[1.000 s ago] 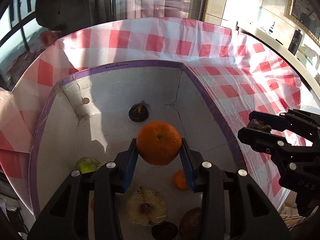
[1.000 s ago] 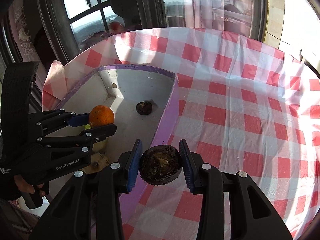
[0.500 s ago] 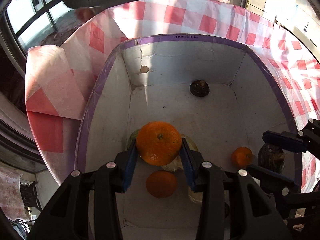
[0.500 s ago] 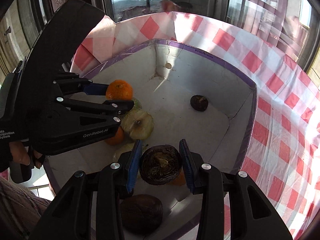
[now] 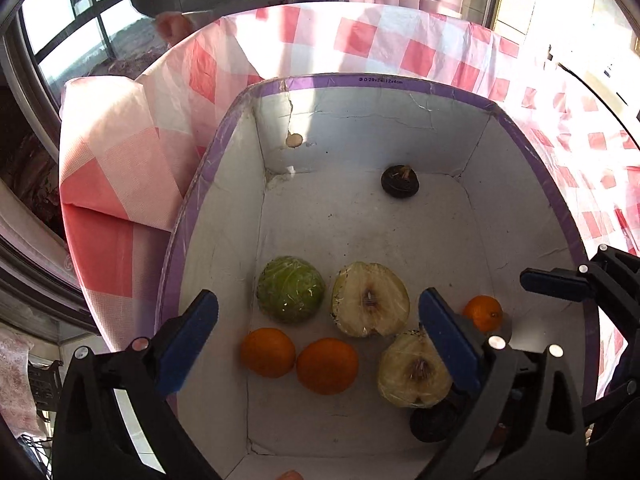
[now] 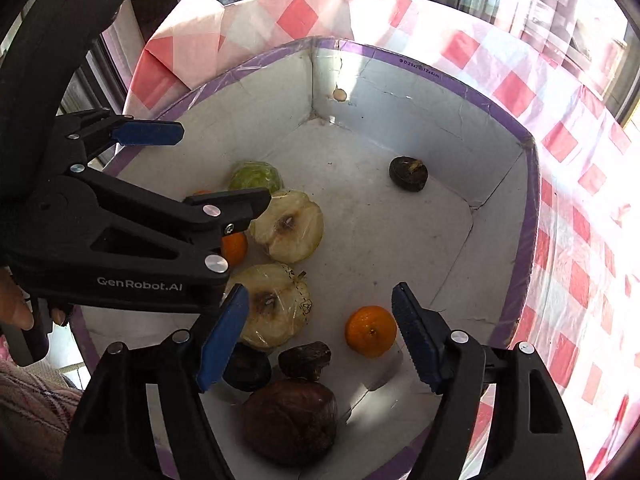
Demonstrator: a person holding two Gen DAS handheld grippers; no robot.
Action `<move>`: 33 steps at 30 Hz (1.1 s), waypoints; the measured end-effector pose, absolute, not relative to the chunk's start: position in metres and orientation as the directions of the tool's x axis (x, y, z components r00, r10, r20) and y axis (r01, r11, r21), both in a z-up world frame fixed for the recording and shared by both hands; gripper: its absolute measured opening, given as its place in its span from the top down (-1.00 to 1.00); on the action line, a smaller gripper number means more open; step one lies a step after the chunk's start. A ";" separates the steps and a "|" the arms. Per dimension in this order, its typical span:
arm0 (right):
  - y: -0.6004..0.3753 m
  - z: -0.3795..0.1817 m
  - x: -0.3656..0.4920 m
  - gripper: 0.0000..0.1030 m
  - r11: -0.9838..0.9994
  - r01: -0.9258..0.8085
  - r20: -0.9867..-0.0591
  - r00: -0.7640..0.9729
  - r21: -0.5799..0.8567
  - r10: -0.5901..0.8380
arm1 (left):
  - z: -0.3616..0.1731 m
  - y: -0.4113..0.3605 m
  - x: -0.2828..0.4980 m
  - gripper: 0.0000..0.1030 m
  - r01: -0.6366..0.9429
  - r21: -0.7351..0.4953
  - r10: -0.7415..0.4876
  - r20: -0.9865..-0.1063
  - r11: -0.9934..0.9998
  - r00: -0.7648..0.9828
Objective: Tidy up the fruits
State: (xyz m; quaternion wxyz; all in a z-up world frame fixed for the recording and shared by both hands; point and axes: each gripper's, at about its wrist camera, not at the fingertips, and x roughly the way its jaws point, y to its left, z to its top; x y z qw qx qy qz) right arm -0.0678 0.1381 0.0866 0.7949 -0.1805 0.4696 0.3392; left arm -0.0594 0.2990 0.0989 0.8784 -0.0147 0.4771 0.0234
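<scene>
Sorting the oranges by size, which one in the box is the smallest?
The small orange lying alone near the box's right wall; the two bigger oranges lie side by side further left.

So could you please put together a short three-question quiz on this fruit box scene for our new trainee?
1. True or false: the left hand-held gripper grips an orange.
2. How many halved pale fruits lie in the box?
3. Which fruit sits alone near the far wall: A) the dark round fruit, B) the green fruit?

Key: 1 false, its jaws are opening with nothing between them. 2 two. 3 A.
</scene>
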 end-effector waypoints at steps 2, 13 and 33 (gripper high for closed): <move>0.135 0.088 -0.067 -0.56 0.706 -0.704 -0.868 0.305 0.073 0.393 | 0.112 0.306 -0.064 -0.95 -0.079 -0.043 0.012 -0.808 0.996 0.589; 0.130 0.091 -0.071 -0.68 0.710 -0.694 -0.870 0.267 0.124 0.413 | 0.132 0.301 -0.066 -0.95 -0.147 -0.081 0.015 -0.830 0.986 0.558; 0.134 0.085 -0.075 -0.68 0.718 -0.692 -0.889 0.278 0.078 0.364 | 0.085 0.292 -0.060 -0.95 -0.101 0.019 0.059 -0.911 0.995 0.408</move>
